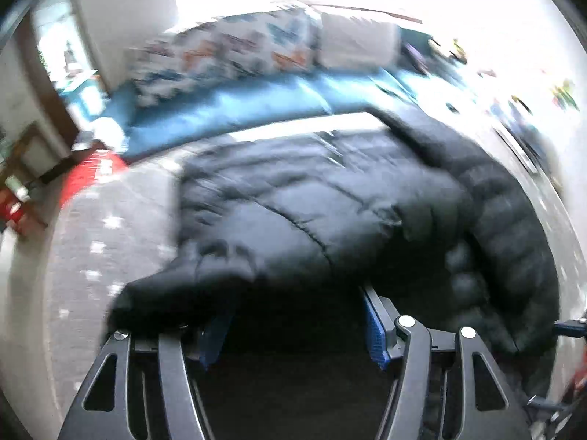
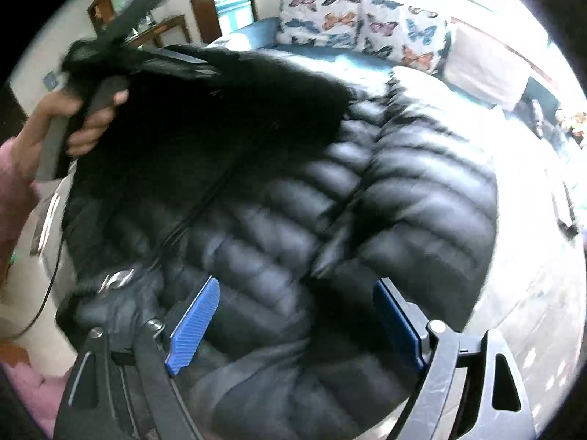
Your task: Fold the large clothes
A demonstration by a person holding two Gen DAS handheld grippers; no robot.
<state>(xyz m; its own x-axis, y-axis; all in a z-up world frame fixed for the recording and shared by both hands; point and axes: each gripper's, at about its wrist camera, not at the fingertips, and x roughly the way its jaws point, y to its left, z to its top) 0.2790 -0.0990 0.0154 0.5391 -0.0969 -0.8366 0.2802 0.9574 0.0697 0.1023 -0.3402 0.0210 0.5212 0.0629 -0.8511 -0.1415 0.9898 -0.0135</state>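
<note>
- Right gripper wide open above black puffer jacket, blue pads clear of it.
- Left gripper clamping a jacket fold, lifted off grey bedspread.

A blue mattress runs along the far wall. On it lean two butterfly-print cushions, side by side and touching, with a plain white cushion just to their right. Left of the mattress stands a wooden shelf unit; near its left end lies something red, blurred.
</note>
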